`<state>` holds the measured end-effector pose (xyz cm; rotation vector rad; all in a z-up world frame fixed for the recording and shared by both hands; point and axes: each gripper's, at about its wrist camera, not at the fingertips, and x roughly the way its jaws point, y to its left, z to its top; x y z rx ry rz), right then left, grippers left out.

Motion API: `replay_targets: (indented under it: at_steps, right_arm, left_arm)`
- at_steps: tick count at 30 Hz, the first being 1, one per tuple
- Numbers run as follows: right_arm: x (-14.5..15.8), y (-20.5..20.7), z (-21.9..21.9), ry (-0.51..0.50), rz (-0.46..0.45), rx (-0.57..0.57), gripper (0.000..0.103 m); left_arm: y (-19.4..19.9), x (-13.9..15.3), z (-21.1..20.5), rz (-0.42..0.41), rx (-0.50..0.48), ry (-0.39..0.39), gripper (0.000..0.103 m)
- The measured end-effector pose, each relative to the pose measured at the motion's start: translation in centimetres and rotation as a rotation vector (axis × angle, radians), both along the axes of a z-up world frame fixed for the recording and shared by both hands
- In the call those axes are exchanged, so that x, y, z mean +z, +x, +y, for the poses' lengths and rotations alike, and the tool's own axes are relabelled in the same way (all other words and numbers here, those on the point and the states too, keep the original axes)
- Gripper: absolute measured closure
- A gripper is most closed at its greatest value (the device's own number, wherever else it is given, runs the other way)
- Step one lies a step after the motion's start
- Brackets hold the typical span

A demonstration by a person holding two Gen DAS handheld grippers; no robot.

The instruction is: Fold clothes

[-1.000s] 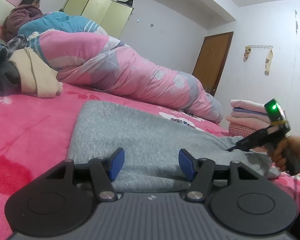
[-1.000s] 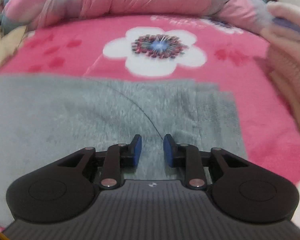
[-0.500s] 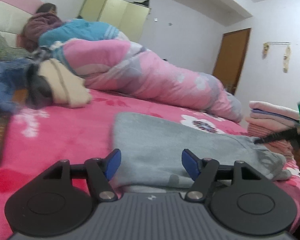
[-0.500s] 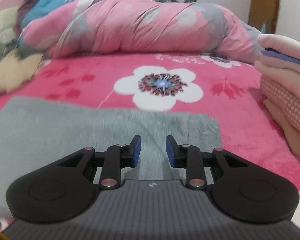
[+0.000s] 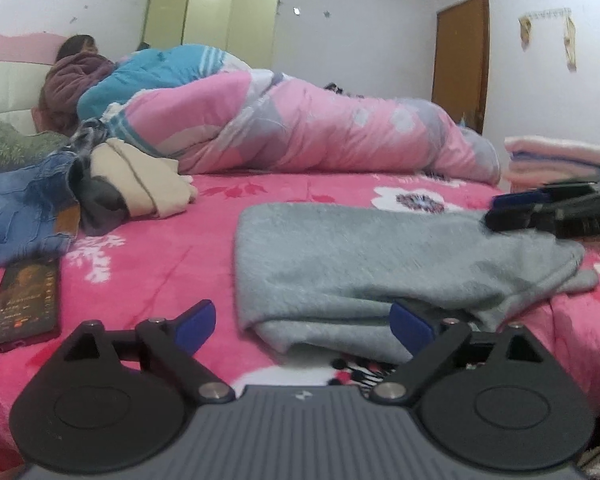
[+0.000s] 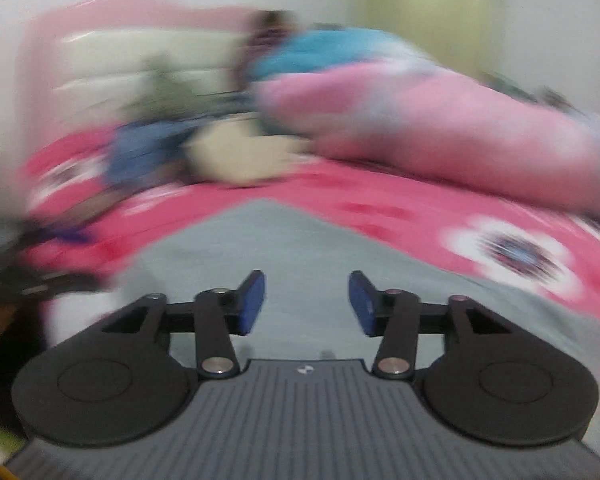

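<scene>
Low over the bed [image 5: 148,264], the left gripper [image 5: 302,322] stands with its jaws spread wide and nothing between them — the near folded edge of the grey garment [image 5: 380,264] lies just ahead, closer to the right-hand blue pad. That garment rests folded on the pink flowered cover, near the middle. Across it the right gripper [image 5: 540,210] shows at the garment's far right edge; its own view is badly blurred, but its jaws look parted to a moderate gap, empty, with the grey cloth [image 6: 300,248] spread under and ahead of them. A phone [image 5: 24,304] lies flat on the cover to the left, well apart from the garment. Behind it sit jeans [image 5: 20,208] and a cream bundle [image 5: 140,184] — unfolded, in a heap. A pink quilt [image 5: 320,132] runs along the back, and a folded stack [image 5: 552,156] sits at far right.
</scene>
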<state>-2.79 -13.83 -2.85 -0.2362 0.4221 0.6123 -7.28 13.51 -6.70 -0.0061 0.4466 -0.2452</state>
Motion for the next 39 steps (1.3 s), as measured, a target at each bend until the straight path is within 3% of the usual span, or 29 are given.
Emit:
replay_targets:
  at_steps: [3,6,7,8,9,11,15,20,23,25,30,32,35,39]
  right_arm:
    - [-1.4,-0.9,4.2,-0.123,-0.007,0.138,0.055]
    - [-3.3,-0.2,6.8,-0.258,0.002,0.164,0.061]
    - [-3.8,0.0,7.4,-0.292,0.003,0.151,0.066]
    - [-4.1,0.3,7.9,-0.317,0.002,0.132,0.081]
    - [-4.3,0.8,8.1,-0.323,0.003,0.110,0.087]
    - [-3.5,1.8,7.6,-0.230,0.042,0.078,0.093]
    - [-2.3,2.8,5.3,-0.045,0.118,0.040,0.095]
    - [-2.0,3.0,3.5,0.067,0.144,0.042,0.096]
    - [-1.9,3.2,3.2,0.090,0.140,0.038,0.096]
    - [-1.9,2.9,3.0,0.100,0.132,0.039,0.096]
    - [-0.9,1.4,0.6,0.179,0.096,0.031,0.093]
    - [-0.2,0.5,-1.2,0.251,0.091,0.029,0.093]
    - [-0.4,-0.9,-2.8,0.292,0.154,0.136,0.092]
    - [-3.9,-1.9,0.2,0.118,0.274,0.213,0.093]
  left_arm:
    - [-0.1,-0.1,-0.6,0.026,0.003,0.001,0.001]
    - [-0.3,-0.1,-0.8,0.032,0.010,0.013,0.000]
    - [-0.3,-0.1,-0.9,0.029,0.012,0.023,0.000]
    - [-0.3,-0.1,-0.9,0.021,0.013,0.035,0.000]
    - [-0.3,-0.1,-1.0,0.008,0.015,0.048,0.000]
    - [-0.1,0.0,-1.3,-0.013,0.022,0.084,0.000]
    - [0.7,0.2,-2.7,-0.071,0.013,0.196,0.000]
    - [3.0,0.0,-5.3,-0.151,0.010,0.373,0.002]
    - [4.7,-0.4,-6.5,-0.158,-0.044,0.425,0.024]
    - [5.4,-0.5,-6.7,-0.142,-0.092,0.406,0.055]
    - [6.0,-0.7,-6.2,-0.128,-0.158,0.327,0.090]
    - [6.1,-0.7,-5.8,-0.130,-0.166,0.300,0.092]
    - [6.2,-0.4,-5.3,-0.136,-0.171,0.258,0.093]
    - [6.3,0.0,-4.9,-0.146,-0.178,0.227,0.094]
